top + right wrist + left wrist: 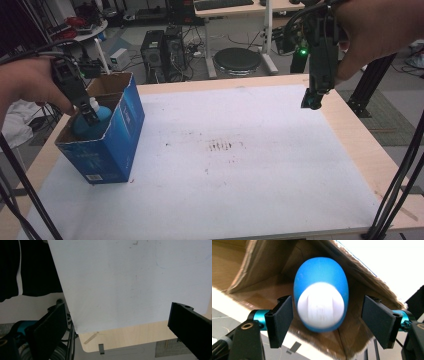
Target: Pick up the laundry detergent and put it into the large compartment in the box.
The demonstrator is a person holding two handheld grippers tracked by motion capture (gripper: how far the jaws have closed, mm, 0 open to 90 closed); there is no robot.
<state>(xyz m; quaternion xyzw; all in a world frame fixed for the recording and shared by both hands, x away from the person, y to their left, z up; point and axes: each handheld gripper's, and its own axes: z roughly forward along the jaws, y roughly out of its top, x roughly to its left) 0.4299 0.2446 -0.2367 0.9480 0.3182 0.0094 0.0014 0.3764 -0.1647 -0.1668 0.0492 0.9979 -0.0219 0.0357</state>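
Left hand-held gripper [325, 322] open w/ nothing gripped, blue bottle [321, 290] btm hidden in box [117, 145].

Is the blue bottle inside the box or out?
Inside: the blue bottle sits within the box, between the left gripper's open jaws, untouched.

White mat [260, 165], stool [237, 60], computers [162, 48]
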